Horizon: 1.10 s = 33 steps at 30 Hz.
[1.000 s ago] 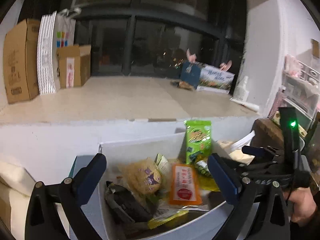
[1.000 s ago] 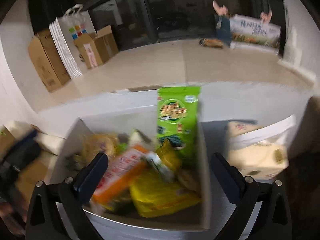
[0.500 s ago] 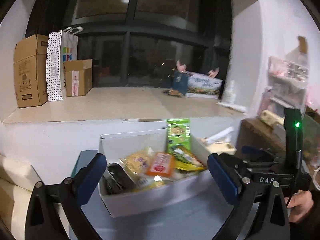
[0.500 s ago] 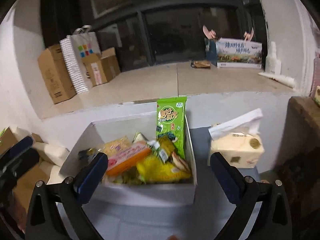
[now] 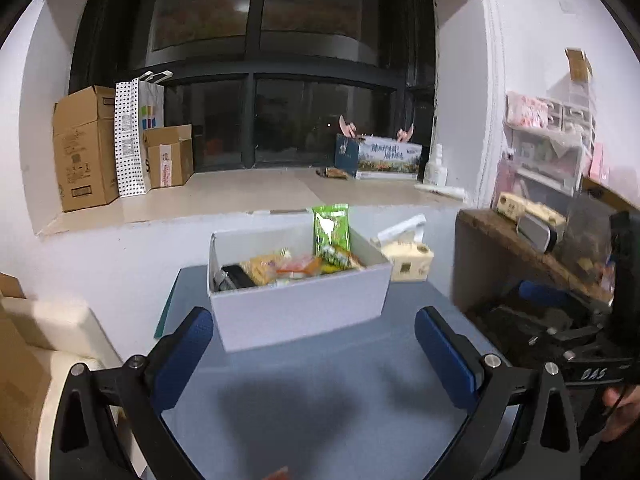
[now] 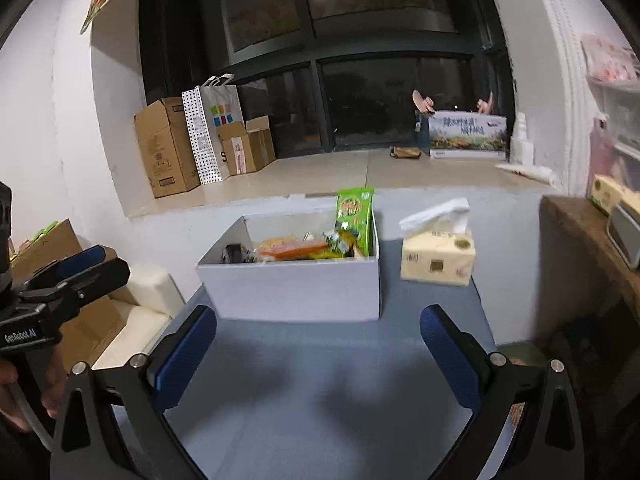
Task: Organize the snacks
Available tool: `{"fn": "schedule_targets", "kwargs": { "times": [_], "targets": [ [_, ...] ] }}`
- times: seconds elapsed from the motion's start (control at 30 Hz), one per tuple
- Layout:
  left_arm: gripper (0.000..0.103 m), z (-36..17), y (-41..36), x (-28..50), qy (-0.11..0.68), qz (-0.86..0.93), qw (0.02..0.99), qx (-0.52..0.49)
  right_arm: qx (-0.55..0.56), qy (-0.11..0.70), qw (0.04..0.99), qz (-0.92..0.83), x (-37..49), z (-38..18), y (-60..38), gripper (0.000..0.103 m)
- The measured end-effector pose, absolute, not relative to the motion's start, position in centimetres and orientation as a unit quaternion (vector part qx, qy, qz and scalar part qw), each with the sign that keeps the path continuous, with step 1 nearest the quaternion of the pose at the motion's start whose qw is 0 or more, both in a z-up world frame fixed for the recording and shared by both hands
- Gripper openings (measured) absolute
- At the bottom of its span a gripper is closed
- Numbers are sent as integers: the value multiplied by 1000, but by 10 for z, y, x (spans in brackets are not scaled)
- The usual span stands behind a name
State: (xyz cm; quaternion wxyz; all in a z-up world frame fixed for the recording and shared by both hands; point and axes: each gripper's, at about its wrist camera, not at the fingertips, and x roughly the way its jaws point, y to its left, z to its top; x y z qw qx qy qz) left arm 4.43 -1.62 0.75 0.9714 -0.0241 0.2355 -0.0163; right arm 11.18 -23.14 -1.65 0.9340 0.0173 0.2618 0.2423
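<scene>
Left tool spread wide, nothing between its blue pads; right tool likewise spread and bare — both hovering above the blue-grey counter; white box at 12 o'clock of each tool, well apart from the pads, packed with snacks; green packet upright at the box's far right corner; tissue pack just beside the box at 3 o'clock — not touching.
</scene>
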Motion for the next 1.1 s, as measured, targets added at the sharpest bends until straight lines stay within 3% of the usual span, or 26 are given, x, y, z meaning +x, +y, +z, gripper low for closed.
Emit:
{"fn": "schedule_targets", "kwargs": {
  "times": [1.1],
  "targets": [
    [103,10,-30,22,265,-29,963,-28,-18,255,937,237,72,-10,-233,103]
  ]
}}
